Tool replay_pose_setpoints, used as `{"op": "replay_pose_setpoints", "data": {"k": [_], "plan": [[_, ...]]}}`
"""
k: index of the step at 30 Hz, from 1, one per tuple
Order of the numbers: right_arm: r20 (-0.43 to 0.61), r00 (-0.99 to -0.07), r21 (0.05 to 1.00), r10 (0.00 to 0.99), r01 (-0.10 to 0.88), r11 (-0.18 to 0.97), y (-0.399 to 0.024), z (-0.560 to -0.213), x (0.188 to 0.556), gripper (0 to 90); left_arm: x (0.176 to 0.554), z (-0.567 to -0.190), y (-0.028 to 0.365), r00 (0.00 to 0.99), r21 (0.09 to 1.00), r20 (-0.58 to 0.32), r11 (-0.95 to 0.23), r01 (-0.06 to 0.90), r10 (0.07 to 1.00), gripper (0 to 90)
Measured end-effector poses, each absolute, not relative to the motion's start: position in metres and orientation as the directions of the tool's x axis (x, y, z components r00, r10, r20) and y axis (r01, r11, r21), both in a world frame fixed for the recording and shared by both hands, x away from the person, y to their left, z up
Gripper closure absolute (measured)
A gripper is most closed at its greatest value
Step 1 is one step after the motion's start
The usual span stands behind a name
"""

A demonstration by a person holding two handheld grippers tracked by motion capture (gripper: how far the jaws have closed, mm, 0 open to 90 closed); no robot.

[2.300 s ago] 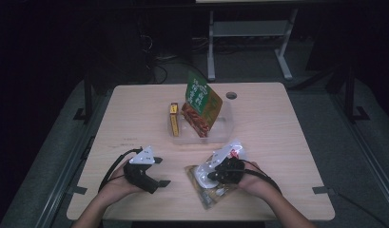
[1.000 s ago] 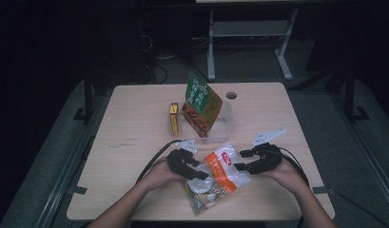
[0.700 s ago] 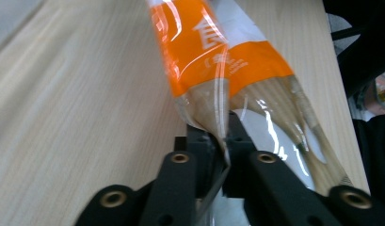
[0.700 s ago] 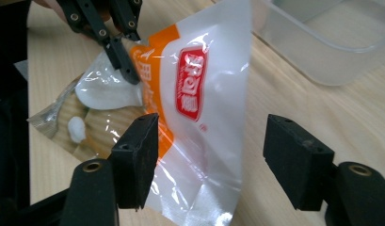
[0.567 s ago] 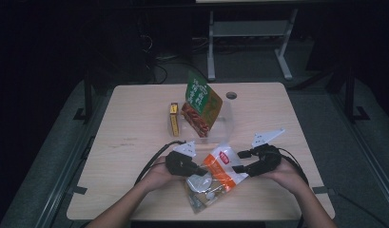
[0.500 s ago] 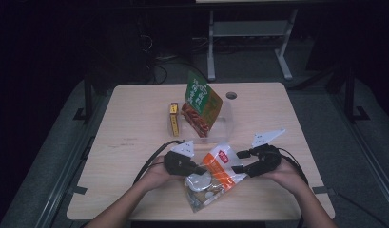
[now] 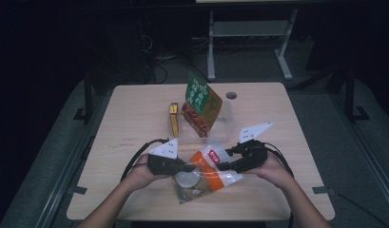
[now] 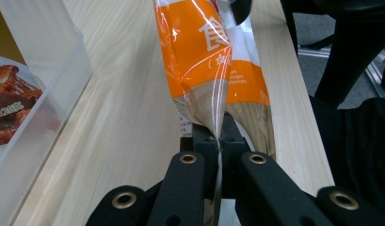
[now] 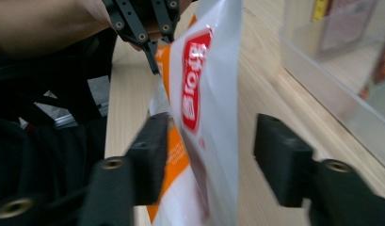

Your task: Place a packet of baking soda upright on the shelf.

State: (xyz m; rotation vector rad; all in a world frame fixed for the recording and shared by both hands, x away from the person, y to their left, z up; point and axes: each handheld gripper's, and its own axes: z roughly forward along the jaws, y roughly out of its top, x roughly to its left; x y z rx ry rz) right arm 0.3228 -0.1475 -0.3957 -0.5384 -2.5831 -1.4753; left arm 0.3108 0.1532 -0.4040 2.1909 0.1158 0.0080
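The orange-and-clear snack bag (image 7: 205, 175) sits at the near middle of the tabletop (image 7: 135, 114), between the person's two hands, its far end lifted off the wood. In the left gripper view the bag (image 8: 206, 66) rises straight up out of the closed jaws, its thin sealed edge pinched tight between them. So the left hand-held gripper (image 7: 182, 167) is clamped on the bag's left end, with the grey three-cornered plate on top of it. On the other side, the right hand-held gripper (image 7: 225, 164) reaches in at the bag's upper right corner. In the right gripper view its jaws stand wide apart, the white panel with the red label (image 9: 199, 80) hanging in the gap between them, touching neither pad as far as I can see. Farther back, mid-tabletop, a clear plastic bin (image 7: 216, 128) holds a green-and-red packet (image 7: 200, 107) standing tilted. A slim yellow-and-red box (image 7: 174, 118) lies just left of the bin. A round cable hole (image 7: 231, 95) marks the far edge of the tabletop.
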Motion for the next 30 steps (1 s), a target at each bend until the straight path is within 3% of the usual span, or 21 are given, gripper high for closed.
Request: {"op": "replay_pose_setpoints", "data": {"k": [6, 13, 20, 25, 30], "plan": [[0.290, -0.931, 0.806, 0.219, 0.361, 0.468, -0.1423, -0.3954, 0.3216, 76.7, 0.3116, -0.4038, 0.1536, 0.996, 0.813, -0.036, -0.577, 0.078, 0.084, 89.5], [0.288, -0.940, 0.814, 0.182, 0.340, 0.470, -0.1424, -0.3951, 0.3207, 89.6, 0.3123, -0.4034, 0.1535, 0.995, 0.819, -0.045, -0.568, 0.086, 0.086, 89.5], [0.255, -0.955, 0.827, 0.152, 0.297, 0.477, -0.1437, -0.3934, 0.3195, 89.1, 0.3107, -0.4024, 0.1528, 0.995, 0.822, -0.040, -0.563, 0.082, 0.086, 89.5], [0.259, -0.953, 0.825, 0.158, 0.304, 0.477, -0.1446, -0.3953, 0.3196, 81.6, 0.3113, -0.4015, 0.1543, 0.996, 0.826, -0.043, -0.558, 0.081, 0.082, 89.5], [0.266, -0.953, 0.823, 0.148, 0.304, 0.479, -0.1441, -0.3960, 0.3189, 89.7, 0.3126, -0.4012, 0.1555, 0.996, 0.829, -0.046, -0.553, 0.084, 0.083, 89.4]]}}
